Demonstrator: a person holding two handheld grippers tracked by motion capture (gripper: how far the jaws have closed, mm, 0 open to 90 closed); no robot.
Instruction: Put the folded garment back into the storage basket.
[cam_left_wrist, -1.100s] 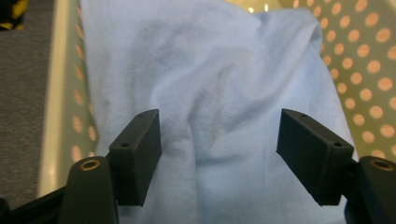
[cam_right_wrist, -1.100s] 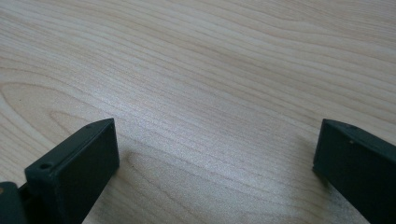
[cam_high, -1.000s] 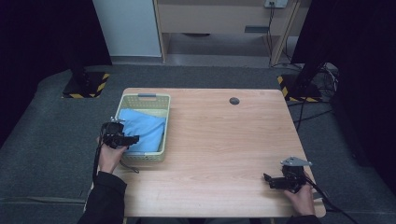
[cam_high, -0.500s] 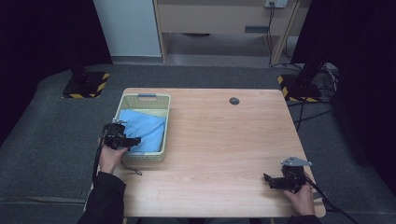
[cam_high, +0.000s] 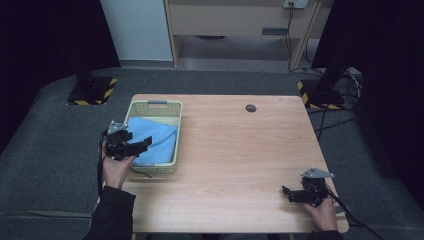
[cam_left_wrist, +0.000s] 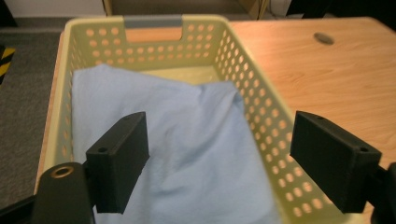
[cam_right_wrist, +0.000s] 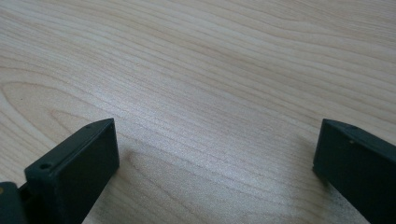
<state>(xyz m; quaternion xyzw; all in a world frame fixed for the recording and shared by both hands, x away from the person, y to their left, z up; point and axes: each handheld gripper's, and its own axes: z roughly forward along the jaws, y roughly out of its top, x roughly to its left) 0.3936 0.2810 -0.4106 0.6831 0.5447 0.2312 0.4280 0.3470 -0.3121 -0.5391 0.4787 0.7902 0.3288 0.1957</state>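
A pale yellow perforated basket stands at the table's left side. A light blue cloth lies crumpled inside it. My left gripper hovers over the basket's near left part and points across the cloth. Its jaws have just been opening and stand wide, and the cloth lies below them, not pinched. My right gripper rests low near the table's front right corner, open over bare wood.
A round grey cable hole sits in the wooden table toward the back. Yellow-and-black stand feet flank the table on the floor. A wooden cabinet stands behind.
My left gripper has risen a little above the basket and its jaws stand wider. The cloth stays in the basket. The right gripper has not moved.
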